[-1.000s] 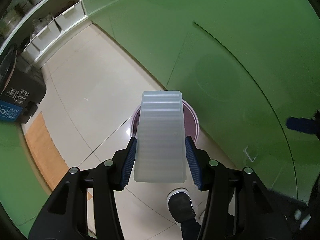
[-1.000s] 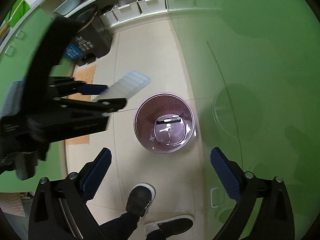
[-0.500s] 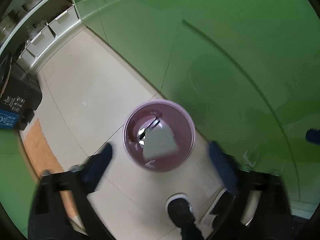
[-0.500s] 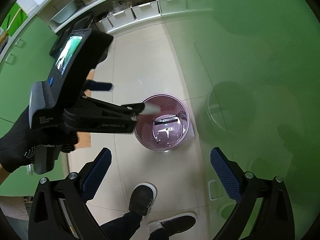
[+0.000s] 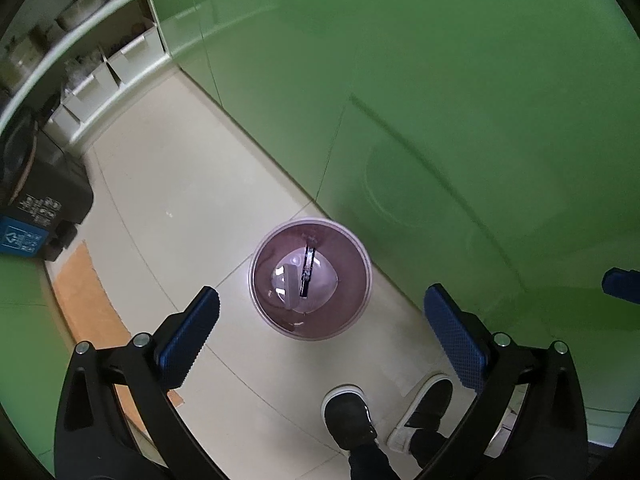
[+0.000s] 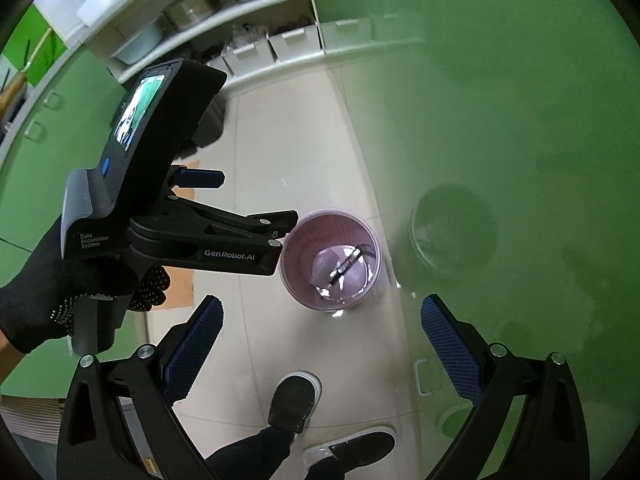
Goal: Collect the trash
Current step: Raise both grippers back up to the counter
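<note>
Translucent plastic trash (image 5: 289, 285) is seen lying inside the purple bin (image 5: 276, 322); both grippers' fingers are spread apart and empty, so further items remain to be fetched.

Left wrist view: looks steeply down from well above the floor (image 5: 168, 200), past its own fingers, onto the bin (image 5: 311, 278) near frame centre. Right wrist view: also looks down from well above, set further right; the bin (image 6: 332, 260) sits centre frame, and the left gripper (image 6: 256, 208) crosses the left half, seen from the side. Both views share the bin, the floor, the green cabinet front (image 5: 460, 100) and the shoes (image 5: 350, 416).
</note>
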The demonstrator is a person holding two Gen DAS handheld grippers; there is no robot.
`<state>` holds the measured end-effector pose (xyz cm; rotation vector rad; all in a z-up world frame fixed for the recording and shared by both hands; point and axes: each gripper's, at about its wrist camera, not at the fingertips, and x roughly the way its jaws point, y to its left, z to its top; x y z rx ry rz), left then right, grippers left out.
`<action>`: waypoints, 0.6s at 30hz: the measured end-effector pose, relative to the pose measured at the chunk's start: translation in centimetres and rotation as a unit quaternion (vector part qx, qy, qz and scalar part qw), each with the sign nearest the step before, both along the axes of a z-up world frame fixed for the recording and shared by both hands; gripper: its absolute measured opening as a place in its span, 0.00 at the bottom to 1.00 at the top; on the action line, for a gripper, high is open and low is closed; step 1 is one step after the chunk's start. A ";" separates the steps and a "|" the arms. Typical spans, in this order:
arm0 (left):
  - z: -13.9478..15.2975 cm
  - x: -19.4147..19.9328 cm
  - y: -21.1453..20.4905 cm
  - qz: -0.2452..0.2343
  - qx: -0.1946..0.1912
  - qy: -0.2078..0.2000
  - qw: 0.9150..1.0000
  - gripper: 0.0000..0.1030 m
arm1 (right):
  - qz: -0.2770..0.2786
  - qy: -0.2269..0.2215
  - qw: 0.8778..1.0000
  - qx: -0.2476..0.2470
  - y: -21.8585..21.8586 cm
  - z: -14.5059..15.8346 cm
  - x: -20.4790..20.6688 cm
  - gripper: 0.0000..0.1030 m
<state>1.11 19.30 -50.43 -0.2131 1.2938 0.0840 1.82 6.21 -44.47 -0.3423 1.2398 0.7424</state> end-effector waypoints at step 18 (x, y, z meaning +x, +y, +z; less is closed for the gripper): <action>25.2 -4.2 -1.0 0.007 0.038 -0.104 0.994 0.97 | -0.009 -0.095 0.992 0.087 -2.4 22.7 -4.5 0.94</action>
